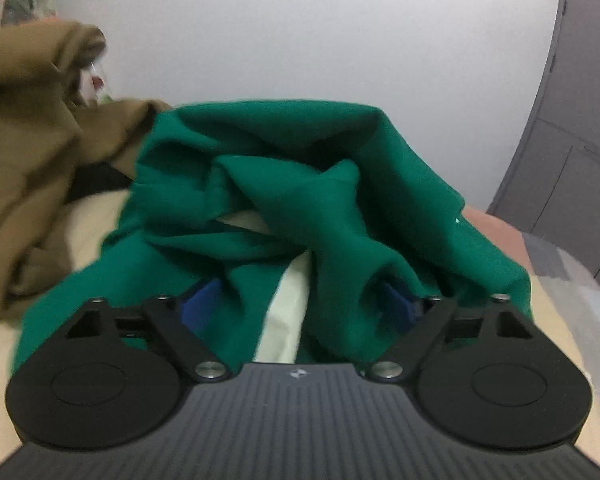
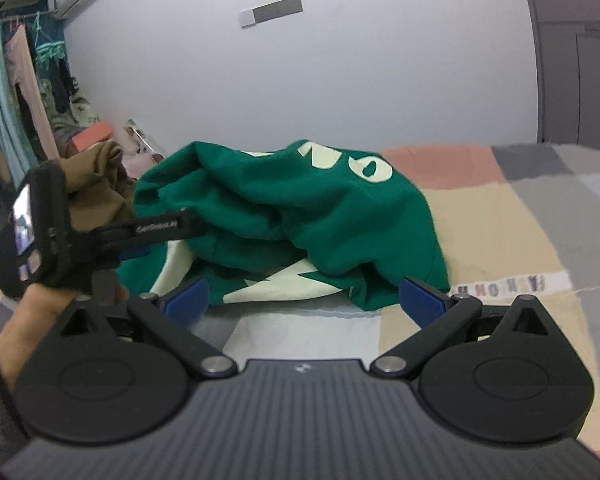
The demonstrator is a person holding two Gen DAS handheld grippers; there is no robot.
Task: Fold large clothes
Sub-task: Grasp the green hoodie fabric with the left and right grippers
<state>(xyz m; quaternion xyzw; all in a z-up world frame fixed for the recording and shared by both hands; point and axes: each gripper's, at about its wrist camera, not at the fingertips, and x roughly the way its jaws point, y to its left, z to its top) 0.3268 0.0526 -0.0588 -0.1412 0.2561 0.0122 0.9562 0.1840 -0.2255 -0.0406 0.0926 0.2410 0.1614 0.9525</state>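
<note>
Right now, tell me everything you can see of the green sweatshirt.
The green sweatshirt is a thick, fleece-looking garment with cream printed letters and shapes. It lies crumpled in a heap on the patchwork bedspread, unfolded, with deep creases and one part bunched up in a ridge. A brown garment sits against its far left side. The left gripper is open with folds of the cloth between its fingers; the right gripper is open just short of the near hem, not touching.
</note>
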